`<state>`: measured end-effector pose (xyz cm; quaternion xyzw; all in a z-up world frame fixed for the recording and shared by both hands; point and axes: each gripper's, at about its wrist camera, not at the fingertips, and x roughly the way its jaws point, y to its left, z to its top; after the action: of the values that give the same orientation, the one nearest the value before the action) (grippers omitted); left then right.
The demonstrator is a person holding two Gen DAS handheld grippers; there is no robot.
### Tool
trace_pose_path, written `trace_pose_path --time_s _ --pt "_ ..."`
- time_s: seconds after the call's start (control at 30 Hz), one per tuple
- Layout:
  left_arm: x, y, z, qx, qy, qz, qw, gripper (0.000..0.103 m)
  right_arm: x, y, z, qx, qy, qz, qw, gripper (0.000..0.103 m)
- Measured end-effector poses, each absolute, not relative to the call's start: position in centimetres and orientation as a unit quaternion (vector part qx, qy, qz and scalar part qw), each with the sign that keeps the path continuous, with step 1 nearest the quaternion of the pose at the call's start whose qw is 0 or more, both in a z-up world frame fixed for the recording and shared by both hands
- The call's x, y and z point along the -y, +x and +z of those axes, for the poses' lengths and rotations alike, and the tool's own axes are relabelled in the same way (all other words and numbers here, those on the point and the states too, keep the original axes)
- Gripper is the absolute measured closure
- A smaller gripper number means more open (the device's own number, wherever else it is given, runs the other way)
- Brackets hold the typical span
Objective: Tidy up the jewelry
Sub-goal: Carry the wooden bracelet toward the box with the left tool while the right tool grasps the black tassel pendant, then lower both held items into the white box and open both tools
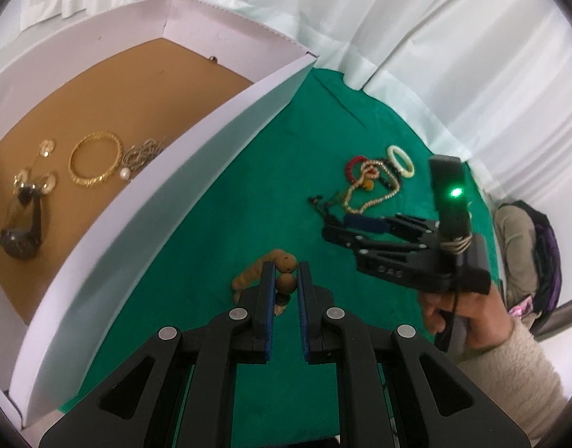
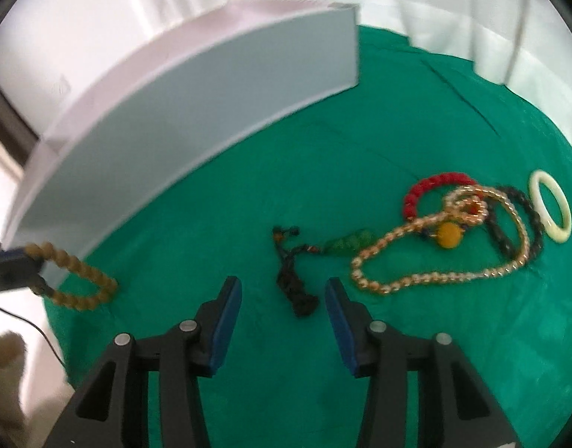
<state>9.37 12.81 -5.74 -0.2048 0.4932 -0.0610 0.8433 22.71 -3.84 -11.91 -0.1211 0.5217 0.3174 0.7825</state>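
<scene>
At far left, inside the white box (image 1: 196,171) with its brown floor, lie a dark watch (image 1: 22,235), small gold earrings (image 1: 36,183), a gold bangle (image 1: 95,164) and a silvery chain with a pearl (image 1: 140,156). Just right of the box wall, over the green cloth (image 1: 286,171) on the desk, the left tool (image 1: 286,280) is clamped narrow on a wooden bead bracelet (image 2: 80,280), which hangs from its pads. Further right, the right tool (image 2: 282,321) stands partly apart above a dark knotted cord with green beads (image 2: 304,261), its pads clear of it. Beyond, a tangle: red bead bracelet (image 2: 431,190), gold bead necklace (image 2: 435,272), black bead bracelet (image 2: 517,220); the cream bangle (image 2: 550,209) lies at far right.
</scene>
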Motion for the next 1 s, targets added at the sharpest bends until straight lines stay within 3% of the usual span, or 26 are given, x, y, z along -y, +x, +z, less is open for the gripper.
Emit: trace_pose_path --time_s 0.03,0.2,0.67,0.83,1.0 --pt "-12.9 9.2 -5.7 -0.494 -0.206 -0.061 0.843 0.094 3.3 22.3 -12.2 -0.523 -0.147 0.314 0.779 0.089" --pt "-13.3 8.6 -3.9 -0.489 -0.214 -0.066 0.843 0.094 3.9 21.0 -10.2 -0.522 -0.144 0.312 0.78 0.09" --pt "-20.6 8.5 8.7 -0.404 -0.248 -0.052 0.879 0.094 -0.9 21.3 9.3 -0.411 -0.047 0.423 0.806 0.09" --pt "-23.4 10.8 8.6 -0.405 -0.243 -0.015 0.881 0.094 -5.5 21.9 11.7 -0.384 -0.058 0.437 0.812 0.09" --pt "-25.6 13.9 5.1 -0.433 -0.246 0.006 0.867 0.094 -10.0 23.6 9.5 -0.389 -0.077 0.438 0.807 0.09"
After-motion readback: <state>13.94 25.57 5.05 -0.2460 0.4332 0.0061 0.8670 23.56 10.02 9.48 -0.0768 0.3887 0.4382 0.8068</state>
